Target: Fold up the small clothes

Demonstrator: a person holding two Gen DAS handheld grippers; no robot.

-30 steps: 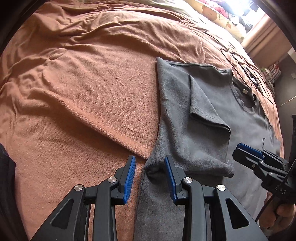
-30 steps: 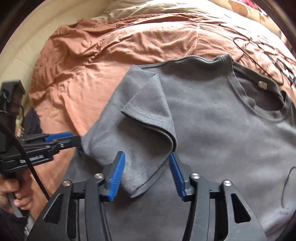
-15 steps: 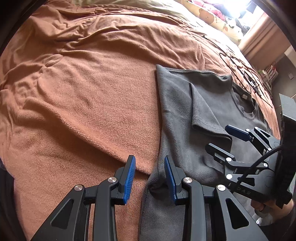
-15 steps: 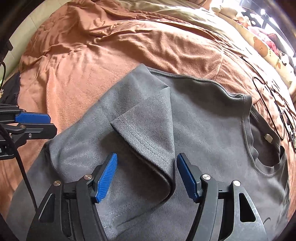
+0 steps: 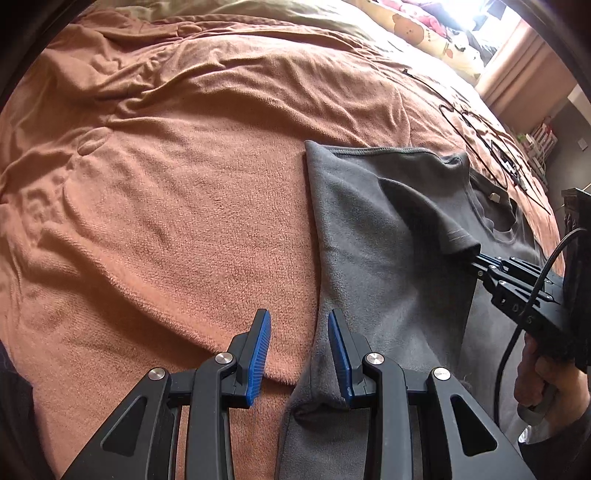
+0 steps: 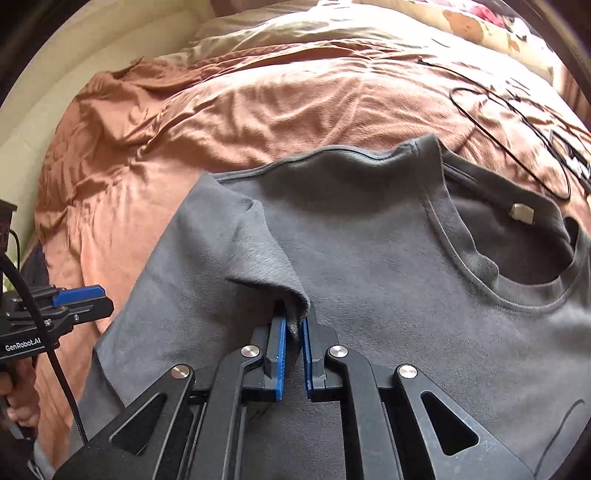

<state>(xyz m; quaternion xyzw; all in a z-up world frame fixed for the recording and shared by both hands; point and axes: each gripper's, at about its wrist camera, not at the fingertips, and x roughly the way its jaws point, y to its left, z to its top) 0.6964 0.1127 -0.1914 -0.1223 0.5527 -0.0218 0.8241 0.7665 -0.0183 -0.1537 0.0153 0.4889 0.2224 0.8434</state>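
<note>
A grey T-shirt (image 6: 388, 266) lies on a brown blanket (image 5: 166, 192), its left sleeve (image 6: 255, 258) folded inward over the chest. My right gripper (image 6: 294, 326) is shut on the hem corner of that sleeve and lifts it slightly. It also shows in the left wrist view (image 5: 480, 258), pinching the sleeve (image 5: 424, 210). My left gripper (image 5: 299, 343) is open and empty, low over the shirt's left side edge (image 5: 317, 280); in the right wrist view it shows at the far left (image 6: 79, 301).
Black wire hangers (image 6: 517, 133) lie on the blanket beyond the collar. A patterned pillow (image 5: 417, 29) and beige bedding (image 6: 295, 33) sit at the far end of the bed. A shelf (image 5: 539, 140) stands past the bed's right side.
My right gripper went from wide open around the folded sleeve to shut on its hem corner. The left gripper stayed open at the shirt's side edge.
</note>
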